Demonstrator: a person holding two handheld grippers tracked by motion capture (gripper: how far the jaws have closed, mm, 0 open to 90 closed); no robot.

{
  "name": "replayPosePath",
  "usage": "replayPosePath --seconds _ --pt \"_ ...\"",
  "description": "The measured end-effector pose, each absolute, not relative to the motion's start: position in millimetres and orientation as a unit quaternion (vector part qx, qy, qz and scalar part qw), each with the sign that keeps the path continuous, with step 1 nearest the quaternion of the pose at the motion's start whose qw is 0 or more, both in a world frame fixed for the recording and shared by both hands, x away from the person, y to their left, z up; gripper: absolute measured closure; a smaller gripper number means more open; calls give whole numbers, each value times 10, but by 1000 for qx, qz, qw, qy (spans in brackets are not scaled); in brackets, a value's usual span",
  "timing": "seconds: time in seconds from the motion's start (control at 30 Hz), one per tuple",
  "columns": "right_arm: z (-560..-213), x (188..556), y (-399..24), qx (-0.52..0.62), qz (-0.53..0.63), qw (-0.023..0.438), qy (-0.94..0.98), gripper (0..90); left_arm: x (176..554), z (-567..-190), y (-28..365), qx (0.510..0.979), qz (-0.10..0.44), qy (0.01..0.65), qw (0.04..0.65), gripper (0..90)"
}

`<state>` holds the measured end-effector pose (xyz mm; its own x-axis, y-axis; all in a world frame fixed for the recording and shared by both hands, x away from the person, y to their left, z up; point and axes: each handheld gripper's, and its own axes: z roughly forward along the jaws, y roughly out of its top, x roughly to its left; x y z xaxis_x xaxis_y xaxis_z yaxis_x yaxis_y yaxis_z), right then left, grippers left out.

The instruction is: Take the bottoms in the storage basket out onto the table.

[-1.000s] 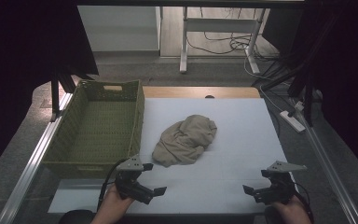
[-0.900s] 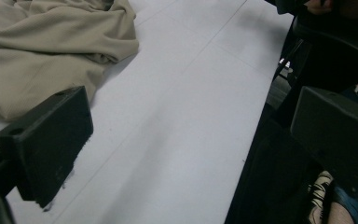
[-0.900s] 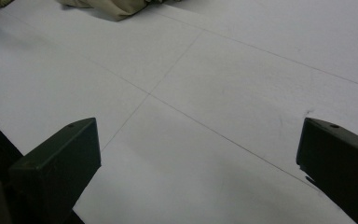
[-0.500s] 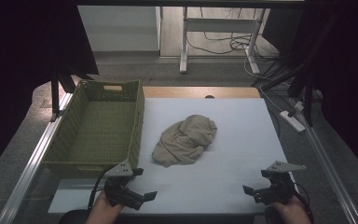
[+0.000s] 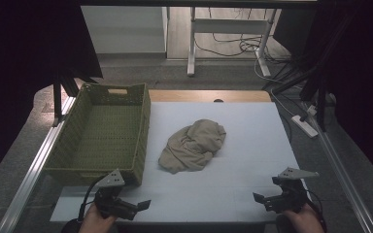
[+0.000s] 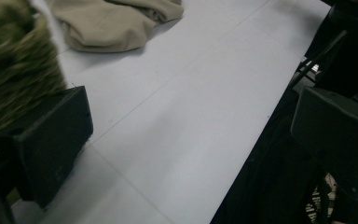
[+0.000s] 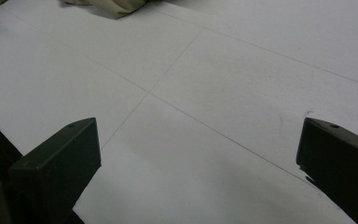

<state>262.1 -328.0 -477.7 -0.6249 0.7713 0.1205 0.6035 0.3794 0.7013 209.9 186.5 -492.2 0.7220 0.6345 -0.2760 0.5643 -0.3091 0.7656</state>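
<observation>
A crumpled beige cloth (image 5: 193, 146) lies bunched in a loose heap near the middle of the white table (image 5: 252, 179), just right of the woven basket (image 5: 102, 136), apart from it.

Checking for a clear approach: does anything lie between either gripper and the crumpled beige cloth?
Nothing visible does. Bare white table separates the left gripper and right gripper from the beige cloth; the wicker basket stands off to the left.

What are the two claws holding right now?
Nothing. The left claw and the right claw are both open at the near edge of the table, with bare surface between their jaws. The beige cloth lies untouched farther off.
</observation>
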Motion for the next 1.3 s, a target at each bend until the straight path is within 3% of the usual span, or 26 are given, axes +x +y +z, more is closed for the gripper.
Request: replayPosePath --seconds 1.3 --pt "-4775 2619 -3287 422 369 115 820 1 1904 -4969 2428 784 86 436 434 0"
